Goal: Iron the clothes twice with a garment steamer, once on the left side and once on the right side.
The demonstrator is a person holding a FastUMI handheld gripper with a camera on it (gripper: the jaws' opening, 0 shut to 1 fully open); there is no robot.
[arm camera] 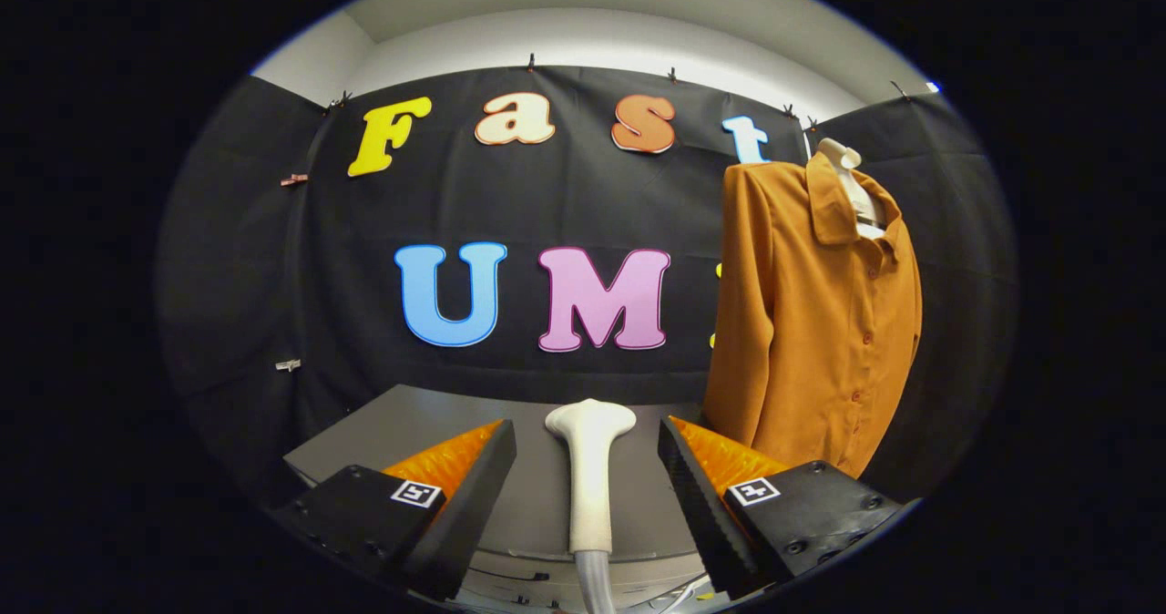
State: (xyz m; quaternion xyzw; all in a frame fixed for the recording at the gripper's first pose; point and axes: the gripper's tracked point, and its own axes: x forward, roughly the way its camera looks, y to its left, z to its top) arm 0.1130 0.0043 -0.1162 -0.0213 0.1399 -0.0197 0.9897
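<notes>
A white garment steamer head (590, 468) with a grey hose lies on the grey table (401, 423), its wide nozzle pointing away from me. My gripper (588, 445) is open, and the steamer's handle sits in the gap between the two black fingers (478, 477) without either pad touching it. An orange button-up shirt (815, 322) hangs on a white mannequin bust (847, 177) beyond and to the right of the right finger, its front turned to the right.
The black cloth wall stands behind the table. The shirt's hem hangs close to the table's far right corner. Bare table surface lies to the left of the steamer.
</notes>
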